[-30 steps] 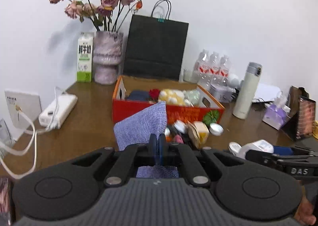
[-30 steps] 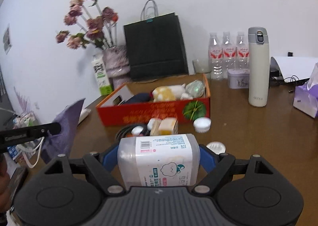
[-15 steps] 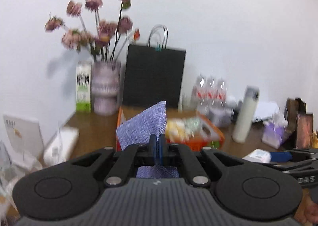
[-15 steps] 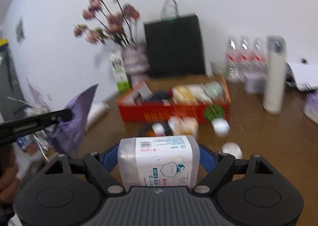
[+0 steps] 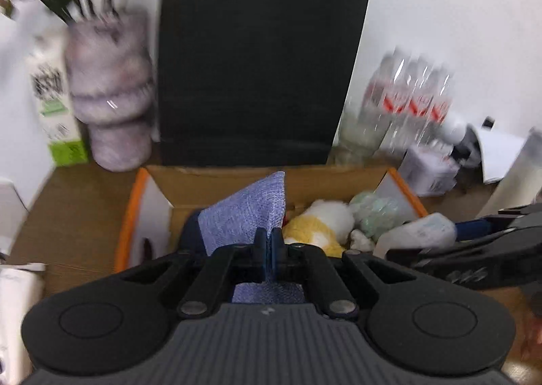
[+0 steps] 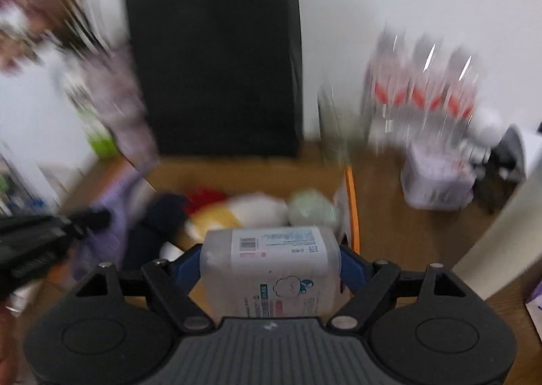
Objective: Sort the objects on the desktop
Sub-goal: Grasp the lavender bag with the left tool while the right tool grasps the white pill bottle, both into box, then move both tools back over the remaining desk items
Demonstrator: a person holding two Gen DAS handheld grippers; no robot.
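Two loads carried at once, both poised over the open cardboard box (image 5: pixel 159 188) that stands in front of the black paper bag (image 5: pixel 264 59). Left gripper (image 5: pixel 268 244) pressed together on a corner of a blue woven cloth (image 5: pixel 247 212), the free part of the cloth standing up and leaning left, above the box's left half where a dark blue item lies. Right gripper (image 6: pixel 271 259) spread wide yet clamped on a clear plastic wipes pack (image 6: pixel 271 269), pads bearing on its two short ends, so the pack's long axis runs across the jaws, side to side, roughly parallel to the box's back wall. Seen from the right wrist, the pack hangs over the box's right part, just inside the orange-edged right wall (image 6: pixel 352 202), with a yellow-and-white soft toy (image 5: pixel 318 225) and a pale green bundle (image 5: pixel 372 212) below and beyond it. Judged from that: nothing left but a drop, straight down for each. Cloth nearer the left wall, pack nearer the right, the two grippers side by side and not crossing. Likely snag: the pack's right end catching the right wall if lowered without a slight shift inward. Heavy blur in both views, so finer contact not readable.
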